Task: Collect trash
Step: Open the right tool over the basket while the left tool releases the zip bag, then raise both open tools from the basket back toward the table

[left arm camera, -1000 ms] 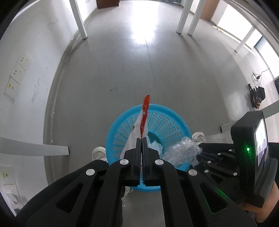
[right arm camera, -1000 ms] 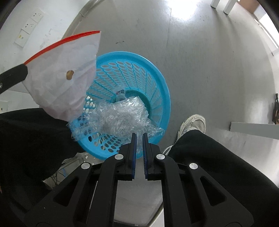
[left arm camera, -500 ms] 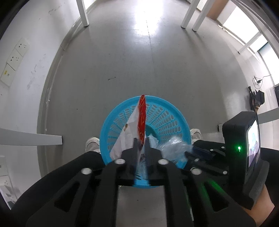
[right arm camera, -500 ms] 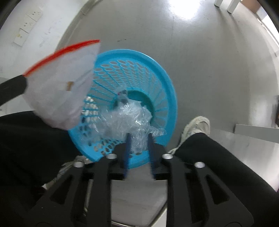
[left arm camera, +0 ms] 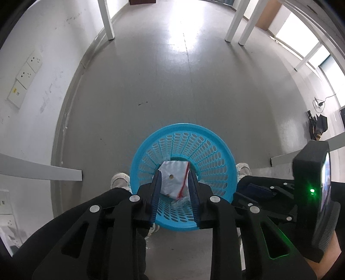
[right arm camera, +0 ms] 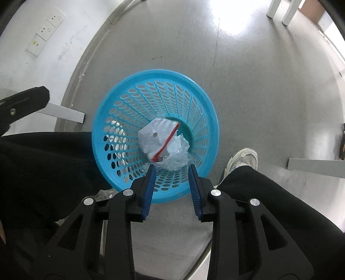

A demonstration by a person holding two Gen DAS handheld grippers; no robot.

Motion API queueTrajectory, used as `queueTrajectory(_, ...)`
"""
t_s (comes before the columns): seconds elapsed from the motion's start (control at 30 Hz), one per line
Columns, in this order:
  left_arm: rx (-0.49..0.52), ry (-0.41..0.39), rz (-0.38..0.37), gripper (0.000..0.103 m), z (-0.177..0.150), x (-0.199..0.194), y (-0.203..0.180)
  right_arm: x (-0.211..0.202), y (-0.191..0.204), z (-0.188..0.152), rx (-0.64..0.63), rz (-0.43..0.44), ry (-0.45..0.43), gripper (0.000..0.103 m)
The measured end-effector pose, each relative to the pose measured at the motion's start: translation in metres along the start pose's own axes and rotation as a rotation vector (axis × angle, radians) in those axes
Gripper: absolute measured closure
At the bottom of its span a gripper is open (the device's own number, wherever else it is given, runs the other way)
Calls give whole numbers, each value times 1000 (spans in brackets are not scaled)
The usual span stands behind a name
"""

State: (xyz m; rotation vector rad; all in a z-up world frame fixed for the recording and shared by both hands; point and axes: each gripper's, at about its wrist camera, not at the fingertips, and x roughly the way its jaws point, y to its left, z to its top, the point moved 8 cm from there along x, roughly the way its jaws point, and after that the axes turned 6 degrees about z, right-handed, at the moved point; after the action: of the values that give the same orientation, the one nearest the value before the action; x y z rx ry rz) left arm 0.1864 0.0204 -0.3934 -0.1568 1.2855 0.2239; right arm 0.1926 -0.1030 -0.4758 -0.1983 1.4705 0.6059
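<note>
Down on the grey floor (left arm camera: 151,90), between two white sneakers (right arm camera: 244,160), a round blue perforated waste basket (right arm camera: 120,103), upright and seen from above. Inside it, at the bottom, a white zip bag with a red seal strip (right arm camera: 155,137), lying flat and slightly tilted, small brown spot near its middle. Under and beside that bag, toward the near wall of the basket, a crumpled wad of clear plastic film (right arm camera: 176,160), touching the bag. Both pieces of trash loose in the basket, gripped by nothing.

Above the basket's near rim, the left gripper (left arm camera: 174,172), pointing steeply down, blue-padded fingers (left arm camera: 155,193) apart and widening, nothing pinched; bag visible through the gap but far below, out of contact. Alongside, the right gripper (right arm camera: 171,167), aimed straight down, fingers likewise spread and opening, pads (right arm camera: 148,191) bare, film seen beyond the tips only. From the left wrist view, the body of the right gripper off to the right with a green light (left arm camera: 312,190) lit; from the right wrist view, one black finger of the left gripper entering at the left edge.

Around the basket: black trouser legs (right arm camera: 43,163) on either side, white wall (left arm camera: 32,90) with a row of power sockets (left arm camera: 24,78) at left, white table legs (left arm camera: 106,20) farther off, a black cable bundle (left arm camera: 318,127) at far right.
</note>
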Motion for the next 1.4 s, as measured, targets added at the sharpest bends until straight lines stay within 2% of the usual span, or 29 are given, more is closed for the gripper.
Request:
queueTrajectory(0.13, 0, -30, -2, 66, -3, -13, 2, -22, 6, -2, -25, -5, -50, 68)
queueTrajectory(0.5, 4, -98, -51, 59, -17, -62, 8, -87, 19, -15, -56, 35, -189, 66)
queueTrajectory(0.7, 22, -187, -28, 53, -27, -105, 15, -129, 27, -28, -114, 25, -270, 63)
queueTrajectory(0.9, -6, -249, -57, 48, -36, -138, 25, -161, 30, -43, -122, 19, -308, 63)
queueTrajectory(0.93, -2, -267, -64, 45, -38, -145, 23, -167, 32, -46, -123, 26, -316, 63)
queueTrajectory(1.07, 42, -340, -92, 31, -46, -173, 14, -199, 47, -61, -152, 47, -385, 49)
queueTrajectory(1.4, 56, -467, -95, 14, -58, -220, 16, -284, 63, -85, -176, 74, -550, 35)
